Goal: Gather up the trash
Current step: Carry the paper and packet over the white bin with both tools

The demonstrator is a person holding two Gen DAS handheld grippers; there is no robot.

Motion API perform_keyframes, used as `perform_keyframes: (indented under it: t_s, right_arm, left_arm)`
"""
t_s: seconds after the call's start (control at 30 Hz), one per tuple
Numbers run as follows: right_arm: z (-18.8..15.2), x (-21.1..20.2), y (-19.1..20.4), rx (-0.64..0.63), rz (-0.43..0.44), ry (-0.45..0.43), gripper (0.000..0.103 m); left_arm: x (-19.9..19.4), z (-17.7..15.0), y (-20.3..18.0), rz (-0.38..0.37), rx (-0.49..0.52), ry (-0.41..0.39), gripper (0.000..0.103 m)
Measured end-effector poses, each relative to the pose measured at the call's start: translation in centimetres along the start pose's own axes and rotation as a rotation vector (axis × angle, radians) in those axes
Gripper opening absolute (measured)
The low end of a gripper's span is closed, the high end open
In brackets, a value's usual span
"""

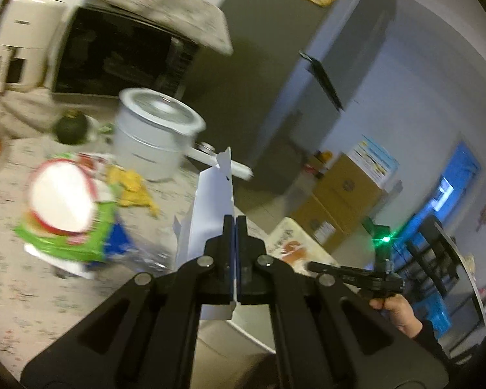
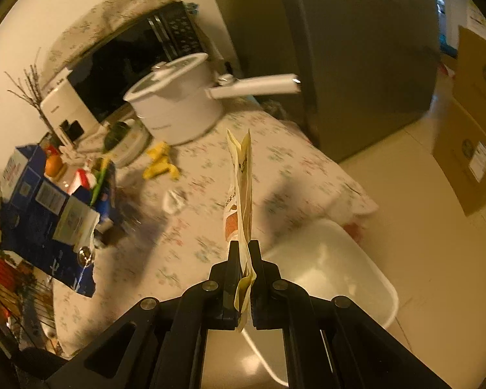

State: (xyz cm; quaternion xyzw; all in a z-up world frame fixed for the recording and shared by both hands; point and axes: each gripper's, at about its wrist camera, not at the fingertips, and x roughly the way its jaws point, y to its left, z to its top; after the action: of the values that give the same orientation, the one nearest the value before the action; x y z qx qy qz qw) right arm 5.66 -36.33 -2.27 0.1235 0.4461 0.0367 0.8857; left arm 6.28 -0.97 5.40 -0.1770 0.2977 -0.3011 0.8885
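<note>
**Both hands loaded, drop is the risky part**

My left fingers (image 1: 235, 227) are pinching a white torn carton piece (image 1: 212, 201); only its lower edge sits between the pads, and most of it stands up free above them. My right fingers (image 2: 244, 249) are pinching a thin yellowish wrapper (image 2: 244, 191), also gripped low, with the long end sticking up and floppy.

Risks as I judge them:
- Both grips are thin edge pinches. A fast swing could flap or slide either piece out onto the floor.
- The white bin (image 2: 333, 269) sits low, just off the near right corner of the table (image 2: 191, 236). In the right view the wrapper is over the table edge, not over the bin. Releasing here would miss.
- Both hands heading to one opening means the fingers could clash, or the carton could catch the rim.
- Light wrapper may cling to a pad when I let go.

Left on the table: yellow scrap (image 2: 160, 162), crumpled white scrap (image 2: 175, 201), both near the white pot (image 2: 178, 107). Its long handle overhangs the far right side, easy to clip on a return pass. The left view is blurred, so the exact clearance is unclear.
</note>
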Motion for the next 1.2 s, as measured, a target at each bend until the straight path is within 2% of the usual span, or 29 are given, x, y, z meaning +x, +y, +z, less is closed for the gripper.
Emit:
perform_keyframes:
  t_s: [0.27,0.47,0.63,0.87,1.13,1.2]
  right_arm:
    - [-1.9,-0.1,-3.4,0.03,-0.044,0.046,0.005]
    - [-2.9,-0.3,-5.5,0.042,-0.076,0.067,0.005]
    - [-3.5,-0.1,-7.7,0.074,-0.102,0.089,0.005]
    - [-4.4,1.0,-9.5,0.106,-0.132,0.138,0.005]
    - [-4.8,1.8,-9.5,0.101,-0.15,0.169,0.005]
    - [-4.8,2.0,-9.3,0.098,-0.152,0.175,0.006]
  left_arm:
    - [7.6,-2.9,-6.2,-0.117,0.064,0.152,0.0]
    - [11.7,-5.7,-9.0,-0.158,0.099,0.237,0.0]
    - [14.7,-7.7,-9.9,-0.158,0.108,0.279,0.0]
    - [19.7,-10.7,-9.1,-0.124,0.088,0.388,0.0]
    - [22.0,-12.3,-7.4,-0.064,0.101,0.469,0.001]
    - [21.8,-12.1,-7.0,-0.034,0.115,0.472,0.009]
